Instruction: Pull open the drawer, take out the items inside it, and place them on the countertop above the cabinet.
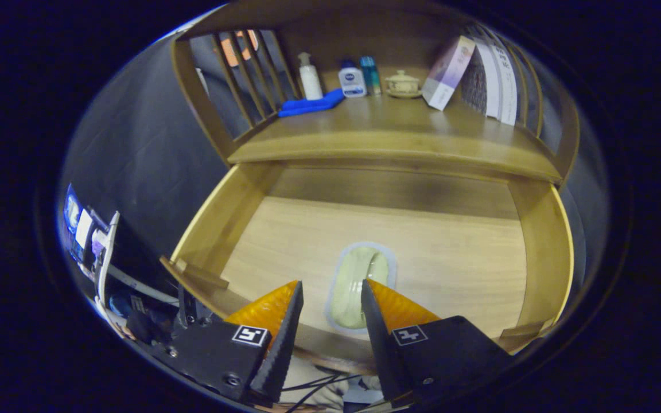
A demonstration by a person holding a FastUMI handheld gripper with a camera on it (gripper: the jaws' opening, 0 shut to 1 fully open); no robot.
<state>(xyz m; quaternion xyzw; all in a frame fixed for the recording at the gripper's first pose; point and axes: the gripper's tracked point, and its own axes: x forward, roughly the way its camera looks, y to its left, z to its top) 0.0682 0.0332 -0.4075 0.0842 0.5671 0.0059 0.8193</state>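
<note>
The wooden drawer (233,218) stands pulled open below the cabinet's countertop (388,137). On its floor lies one pale green packet with a clear sealed rim (356,284), close to the drawer's front wall. My gripper (330,284) hovers above the drawer's front, open, with the packet's near end showing in the gap between the fingers. Neither finger touches it, as far as I can tell. On the countertop lie a blue cloth (310,105), a white pump bottle (310,77), a small white and blue bottle (352,82), a teal bottle (370,74), a small lidded dish (402,85) and a leaning box (450,71).
The countertop is fenced by a slatted side rail (247,80) on the left and a rail with papers (497,77) on the right. The drawer's side walls (543,258) rise on both sides. Cables and devices (92,241) sit low to the left of the cabinet.
</note>
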